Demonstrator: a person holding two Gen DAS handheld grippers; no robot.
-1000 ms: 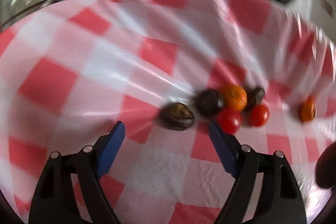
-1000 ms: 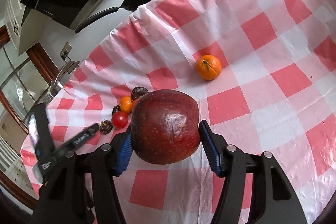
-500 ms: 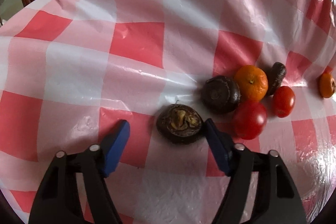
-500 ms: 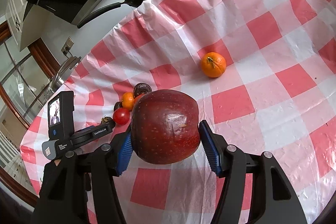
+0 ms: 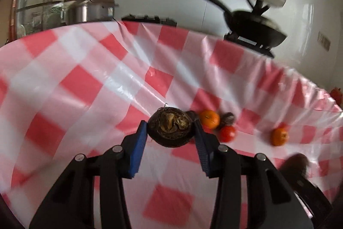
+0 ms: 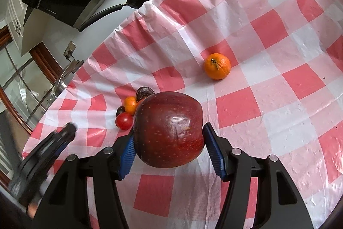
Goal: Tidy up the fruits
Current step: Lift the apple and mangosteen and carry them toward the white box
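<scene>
My left gripper (image 5: 170,133) is shut on a dark brown wrinkled fruit (image 5: 170,127) and holds it above the checked tablecloth (image 5: 85,87). Behind it lie a small orange (image 5: 209,119), a dark fruit (image 5: 228,117), a red tomato (image 5: 227,133) and, apart to the right, a second orange (image 5: 279,136). My right gripper (image 6: 169,148) is shut on a large dark red apple (image 6: 169,130), held above the cloth. In the right wrist view the cluster shows as a tomato (image 6: 124,120), a small orange (image 6: 130,105) and a dark fruit (image 6: 145,92); a lone orange (image 6: 217,66) lies farther right.
A black frying pan (image 5: 255,29) and a steel pot (image 5: 90,10) stand on the stove beyond the table's far edge. The left gripper shows blurred at the lower left of the right wrist view (image 6: 42,153). The cloth's edge hangs at the back.
My left gripper closed on the dark wrinkled fruit and lifted it off the cloth, tilting up toward the stove. My right gripper still holds the apple, nearly unmoved.
</scene>
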